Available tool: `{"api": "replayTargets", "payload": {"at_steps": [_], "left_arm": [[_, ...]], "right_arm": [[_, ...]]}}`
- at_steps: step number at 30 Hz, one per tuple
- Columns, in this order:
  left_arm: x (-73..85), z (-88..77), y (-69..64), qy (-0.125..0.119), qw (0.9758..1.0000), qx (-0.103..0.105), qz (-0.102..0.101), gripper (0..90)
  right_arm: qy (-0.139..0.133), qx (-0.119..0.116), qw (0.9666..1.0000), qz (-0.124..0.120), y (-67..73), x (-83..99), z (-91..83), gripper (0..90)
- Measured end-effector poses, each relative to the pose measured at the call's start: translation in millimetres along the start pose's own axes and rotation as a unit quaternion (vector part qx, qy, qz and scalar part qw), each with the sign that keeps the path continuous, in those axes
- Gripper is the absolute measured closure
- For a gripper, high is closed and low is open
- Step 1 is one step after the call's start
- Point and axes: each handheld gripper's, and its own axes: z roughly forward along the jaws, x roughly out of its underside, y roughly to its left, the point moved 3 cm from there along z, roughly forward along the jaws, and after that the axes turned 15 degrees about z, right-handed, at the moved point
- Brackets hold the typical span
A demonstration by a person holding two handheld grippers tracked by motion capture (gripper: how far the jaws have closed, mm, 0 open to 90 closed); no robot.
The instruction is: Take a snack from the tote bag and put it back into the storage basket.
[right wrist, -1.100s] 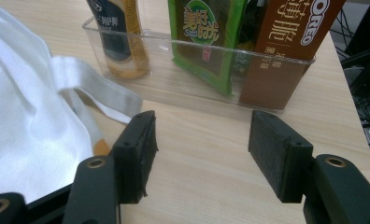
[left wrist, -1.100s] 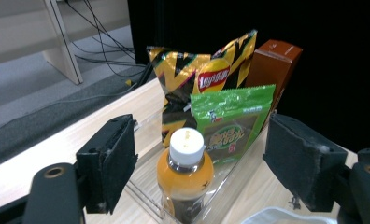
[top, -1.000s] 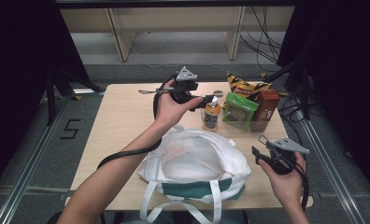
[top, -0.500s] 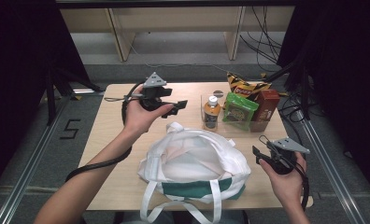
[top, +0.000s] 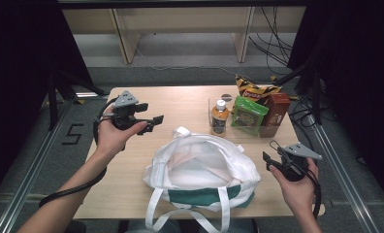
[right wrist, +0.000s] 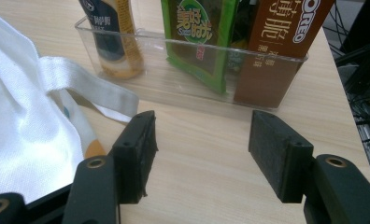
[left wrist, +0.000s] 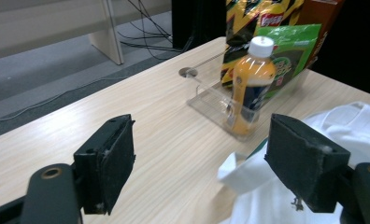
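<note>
Left tool (top: 153,121): jaws spread wide, nothing between them, held above the bare wooden table (top: 185,104). Right tool (top: 272,162): jaws likewise apart and empty, low over the table's right part.

White cloth tote bag with a green band (top: 200,170) lies between the two tools, mouth slumped partly open, one handle loop (top: 183,132) just ahead of the left tool's right jaw. Ahead of both tools, a clear plastic tray (right wrist: 192,70) holds an orange drink bottle with a white cap (left wrist: 248,88), a green snack packet (top: 248,114) and a brown biscuit box (top: 276,110); a yellow crisp bag (top: 253,90) sits behind.

Risks, as judged:
- Bottle is tall and narrow; a jaw nudge could tip it against the tray wall.
- Tray is light; a pull may drag it.
- Bag mouth is limp and could fold shut.
- Handle loop could snag a jaw.

Obstruction: tray front wall stands between right tool and packet.
</note>
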Motion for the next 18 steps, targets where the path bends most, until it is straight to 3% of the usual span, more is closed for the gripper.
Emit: {"api": "replayTargets", "payload": {"at_steps": [9,18], "left_arm": [[37.9,-27.1,1.5,-0.013,0.9992,-0.023,-0.03,23.1],[83.6,-47.4,-2.1,-0.006,0.998,-0.041,-0.048,23.4]], "right_arm": [[0.0,0.001,1.0,0.001,0.1,-0.1,-0.2,42.1],[0.0,-0.002,1.0,0.004,0.5,0.0,-0.3,42.0]]}}
